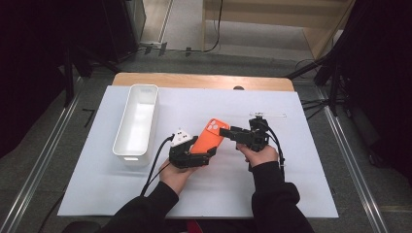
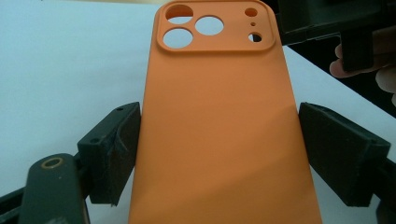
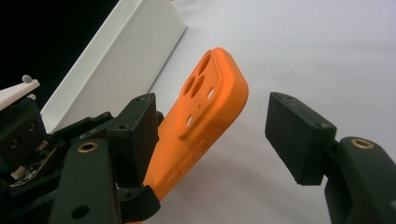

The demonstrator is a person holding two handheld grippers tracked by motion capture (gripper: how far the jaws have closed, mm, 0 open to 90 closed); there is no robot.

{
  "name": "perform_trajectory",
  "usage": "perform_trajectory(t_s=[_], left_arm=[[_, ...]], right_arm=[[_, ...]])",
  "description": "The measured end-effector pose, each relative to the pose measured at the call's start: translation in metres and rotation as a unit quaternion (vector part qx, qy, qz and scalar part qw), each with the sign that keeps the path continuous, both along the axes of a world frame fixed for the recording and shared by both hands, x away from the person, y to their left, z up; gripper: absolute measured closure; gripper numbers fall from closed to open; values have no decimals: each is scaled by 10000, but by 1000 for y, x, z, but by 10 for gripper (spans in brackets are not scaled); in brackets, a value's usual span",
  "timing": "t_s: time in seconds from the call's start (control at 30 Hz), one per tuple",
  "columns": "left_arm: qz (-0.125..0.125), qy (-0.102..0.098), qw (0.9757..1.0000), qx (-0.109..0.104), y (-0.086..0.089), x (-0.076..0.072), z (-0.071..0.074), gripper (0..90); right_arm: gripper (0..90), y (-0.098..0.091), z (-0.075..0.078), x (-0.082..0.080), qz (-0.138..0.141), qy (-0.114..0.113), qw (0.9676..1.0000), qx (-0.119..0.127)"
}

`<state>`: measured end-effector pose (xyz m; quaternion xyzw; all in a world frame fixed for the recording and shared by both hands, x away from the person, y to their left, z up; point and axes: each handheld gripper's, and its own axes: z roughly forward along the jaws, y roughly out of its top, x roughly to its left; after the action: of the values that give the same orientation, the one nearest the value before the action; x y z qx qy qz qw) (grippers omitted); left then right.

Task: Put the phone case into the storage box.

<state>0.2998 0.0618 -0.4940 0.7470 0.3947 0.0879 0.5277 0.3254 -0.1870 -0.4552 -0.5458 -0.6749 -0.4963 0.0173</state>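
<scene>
Left hand-held gripper (image 1: 204, 151) pinches the lower end of the orange silicone phone case (image 1: 209, 136) across its width, holding it tilted above the white-covered tabletop (image 1: 291, 160). Right hand-held gripper (image 1: 232, 132) is spread, jaws straddling the case's camera-cutout end, pads not touching. Long white plastic bin (image 1: 137, 124) sits well left.

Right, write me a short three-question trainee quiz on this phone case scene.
1. True or false: the left claw is shut on the orange phone case.
2. The right claw is: A) open around the case's camera end, B) clamped on the white bin, C) flat on the table.
3. What colour sheet covers the table?

Key: 1 true; 2 A; 3 white.
</scene>
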Motion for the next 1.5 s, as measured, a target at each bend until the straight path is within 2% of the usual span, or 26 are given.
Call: perform_trajectory(t_s=[0.23,0.43,0.6,0.8,0.83,1.07,1.2,1.33,1.5], left_arm=[[16,4,10000,-8,-1,-1,-2,165],[35,22,10000,-8,-2,-2,-3,164],[49,40,10000,-1,-3,-3,-4,164],[78,14,10000,-11,-3,-4,-3,164],[105,-48,9999,-35,-3,-5,-3,164],[110,-139,9998,2,-5,-7,-3,163],[100,-246,9996,135,-7,-8,-1,161],[39,-247,9995,198,-8,-7,-1,160],[22,-227,9996,185,-8,-6,-1,159]], right_arm=[[394,0,0,4,-137,76,9998,104],[447,2,-2,9,-192,287,9991,258],[482,3,-3,10,-210,338,9987,308],[562,4,-4,12,-265,495,9977,378],[615,4,-5,13,-271,535,9974,406],[685,3,-4,12,-315,600,9962,548],[715,1,-2,11,-315,662,9948,700],[732,-1,0,10,-274,664,9939,833],[738,1,3,9,-223,623,9942,849]])
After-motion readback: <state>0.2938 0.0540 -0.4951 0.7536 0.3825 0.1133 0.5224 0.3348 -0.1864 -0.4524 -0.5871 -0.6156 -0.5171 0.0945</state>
